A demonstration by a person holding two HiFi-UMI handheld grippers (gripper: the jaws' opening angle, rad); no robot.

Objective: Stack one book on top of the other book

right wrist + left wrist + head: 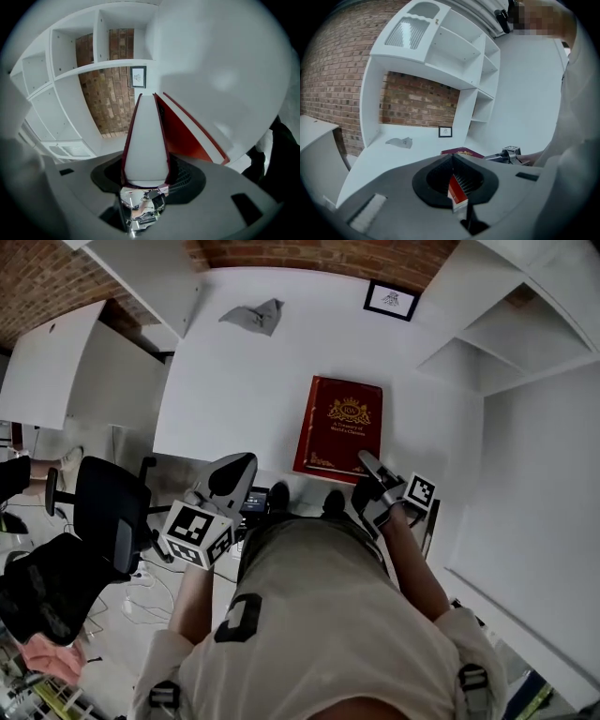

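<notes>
Clock: read on the head view, 12 pointing away from the person.
Left gripper (234, 470): at 10 from the person's body, off the near edge of the table (234, 381), well apart from the books. Its jaws meet at the tips and hold nothing.
Right gripper (368, 465): at 1, on the top book's near right corner. Its jaws stand part open and are clamped across the thickness of that book, one on each cover, with the white page edge between them.
Top book (342, 423): red, gilt front cover up, at 12 to 1 near the table's front edge. Its long axis runs almost 6 to 12, with the far end leaning slightly toward 1. The spine is at 9 and the pages at 3.
Lower book (187, 136): its red cover and pale edge show just under the held one. I cannot tell whether the two touch.
Cloth (253, 315): grey and crumpled, far at 11.
Frame (391, 300): black, at the wall, at 1.
</notes>
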